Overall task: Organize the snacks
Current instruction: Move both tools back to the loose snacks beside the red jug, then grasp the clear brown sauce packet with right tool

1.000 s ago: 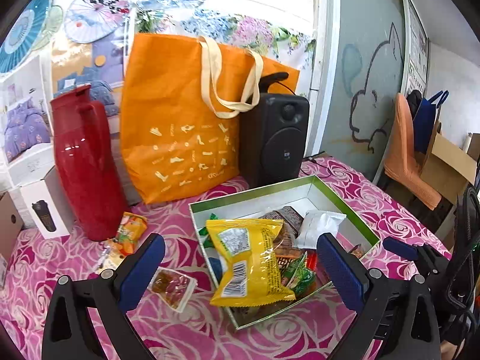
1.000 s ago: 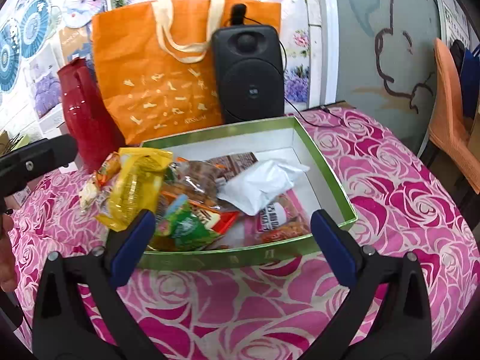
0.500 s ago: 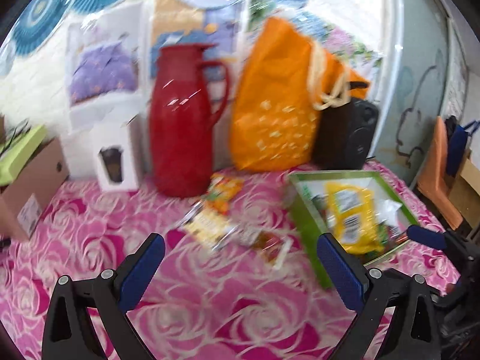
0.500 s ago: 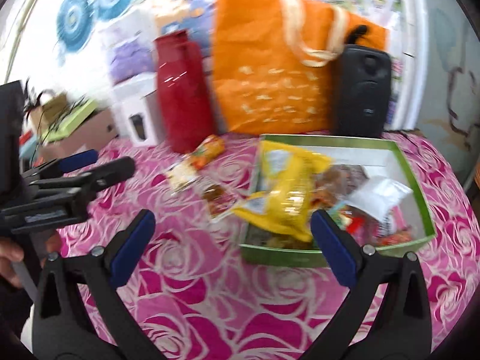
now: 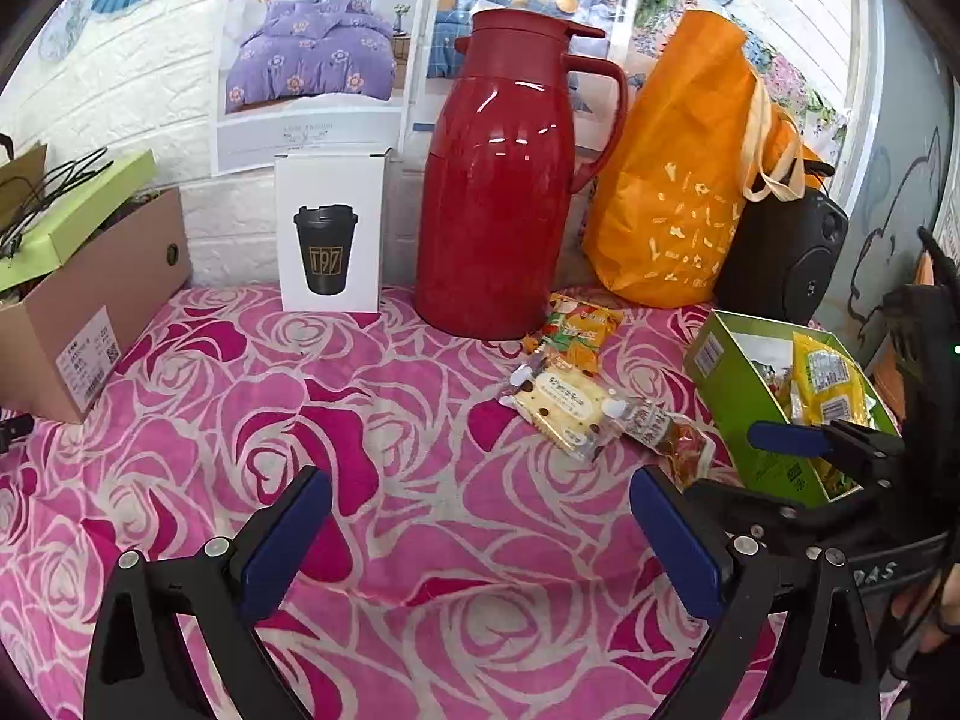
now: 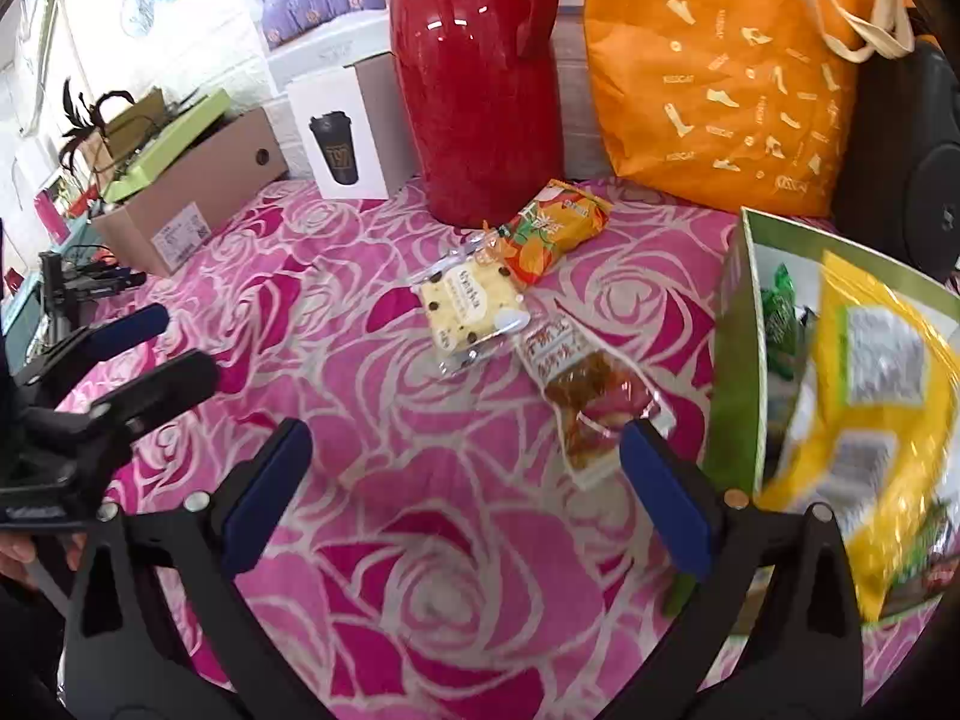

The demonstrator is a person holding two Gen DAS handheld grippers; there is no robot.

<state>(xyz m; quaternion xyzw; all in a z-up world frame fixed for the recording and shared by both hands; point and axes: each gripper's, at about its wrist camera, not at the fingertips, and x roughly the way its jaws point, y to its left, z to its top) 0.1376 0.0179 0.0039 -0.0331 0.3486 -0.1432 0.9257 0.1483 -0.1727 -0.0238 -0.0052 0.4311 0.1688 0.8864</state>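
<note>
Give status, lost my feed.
Left gripper and right gripper open, empty. Three snack packets lie outside the green box. Nothing blocking.

Three snack packets lie loose on the rose-print tablecloth (image 5: 372, 432): one orange packet (image 5: 577, 330), one pale biscuit packet (image 5: 561, 405), and one clear packet of brownish snack (image 6: 591, 393), strung from 12 toward 5 o'clock. One green box (image 5: 729, 384) at 3 o'clock holds one large yellow bag (image 6: 870, 396) and at least one green packet (image 6: 780, 318); anything deeper is blurred. Behind stand one red jug (image 5: 504, 192), one orange tote bag (image 5: 678, 180), one black speaker (image 5: 786, 258), one white cup carton (image 5: 331, 234) and one brown cardboard box (image 5: 90, 300). Two grippers show.
</note>
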